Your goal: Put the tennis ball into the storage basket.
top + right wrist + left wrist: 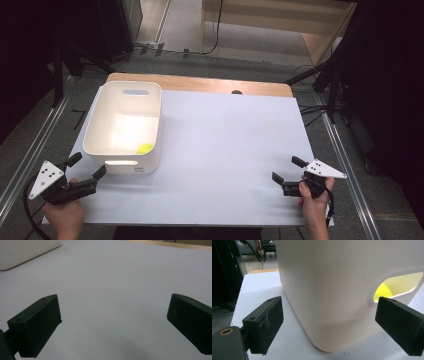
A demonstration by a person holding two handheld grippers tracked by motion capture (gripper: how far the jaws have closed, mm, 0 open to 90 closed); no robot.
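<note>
A white plastic bin [125, 95] stands at the table's left. A yellow ball [145, 148] lies inside it near its front right corner. In the left gripper view the bin's front corner [332, 302] looms close, and the ball [383, 291] shows through the handle slot. My left gripper [87, 166] is open just in front of the bin's near left corner, with nothing between its jaws [329, 325]. At the table's front right my right gripper [289, 170] is open over bare white surface [113, 320].
The white sheet [230, 145] covers the table, with a wooden edge [200, 82] at the back. Metal rails [345, 165] run along both sides. A corner of the bin [25, 252] shows at the top left of the right gripper view.
</note>
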